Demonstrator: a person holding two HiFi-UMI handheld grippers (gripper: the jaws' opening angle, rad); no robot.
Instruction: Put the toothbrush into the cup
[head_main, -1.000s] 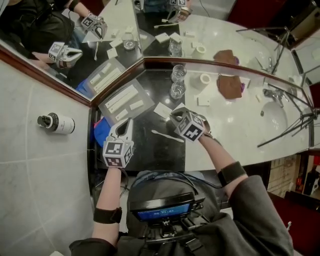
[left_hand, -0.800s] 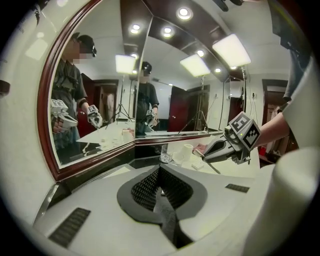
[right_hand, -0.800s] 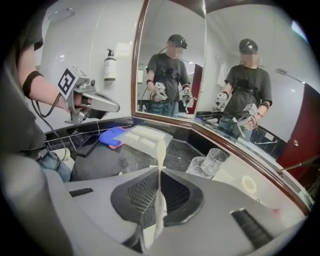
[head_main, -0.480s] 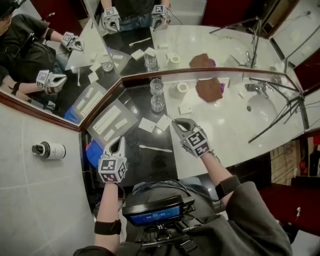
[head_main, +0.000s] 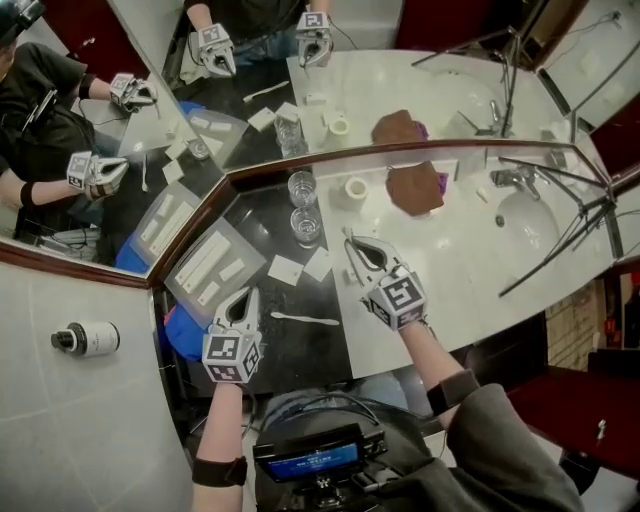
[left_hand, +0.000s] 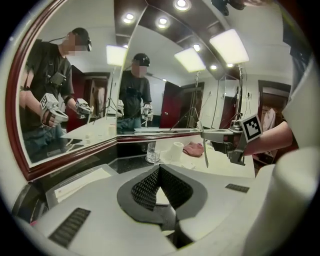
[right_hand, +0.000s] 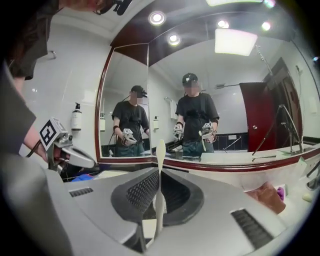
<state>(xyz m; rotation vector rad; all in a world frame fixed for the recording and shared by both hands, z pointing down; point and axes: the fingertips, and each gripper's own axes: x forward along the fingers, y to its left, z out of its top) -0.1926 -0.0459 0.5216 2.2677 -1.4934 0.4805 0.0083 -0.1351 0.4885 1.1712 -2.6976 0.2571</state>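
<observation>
While the right gripper (head_main: 352, 243) pinches a white plastic toothbrush (right_hand: 160, 155), carrying seems underway.
Next: lower it into the clear glass cup (head_main: 305, 225); left gripper (head_main: 245, 297) closed, empty.

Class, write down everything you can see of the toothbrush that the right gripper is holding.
The toothbrush is slim, white and plastic-looking, in one piece, with a broader rounded end uppermost; bristles cannot be made out. It stands roughly upright, clamped partway along its length between the shut jaws of the right gripper, with both ends sticking out past them. Only the gripper's pads touch it. It is held in the air above the counter, clear of everything lying there.
</observation>
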